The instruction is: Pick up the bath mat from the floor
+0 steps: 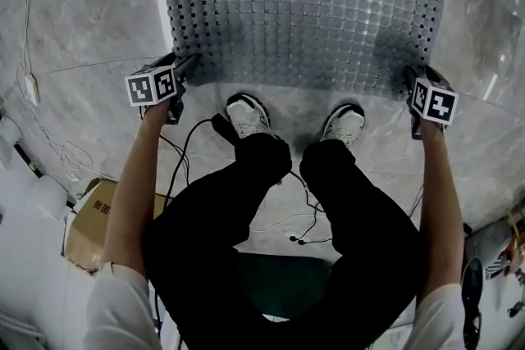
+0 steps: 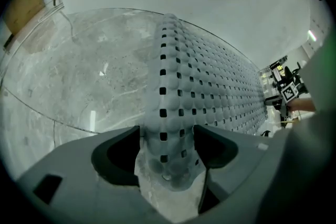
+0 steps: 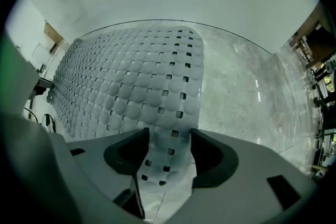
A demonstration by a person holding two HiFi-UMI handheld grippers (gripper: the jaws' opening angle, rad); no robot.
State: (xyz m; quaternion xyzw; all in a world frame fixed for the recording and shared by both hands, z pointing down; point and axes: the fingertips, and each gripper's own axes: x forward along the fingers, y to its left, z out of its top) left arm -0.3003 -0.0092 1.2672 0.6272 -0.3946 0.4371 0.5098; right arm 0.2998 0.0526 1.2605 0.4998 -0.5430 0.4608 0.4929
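Lying on the marble floor point(image 1: 82, 53) at twelve o'clock from the shoes point(image 1: 246, 115), the bath mat point(image 1: 303, 12) is straddled at its near corners, by the left gripper point(image 1: 191, 63) at seven o'clock and the right gripper point(image 1: 409, 78) at five o'clock. Both pairs of jaws are spread with a mat corner between them, though it is hard to judge whether the pads brush it.

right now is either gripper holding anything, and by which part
Nothing yet. The bath mat lies on the floor; the left gripper and right gripper each straddle a near corner, jaws open.
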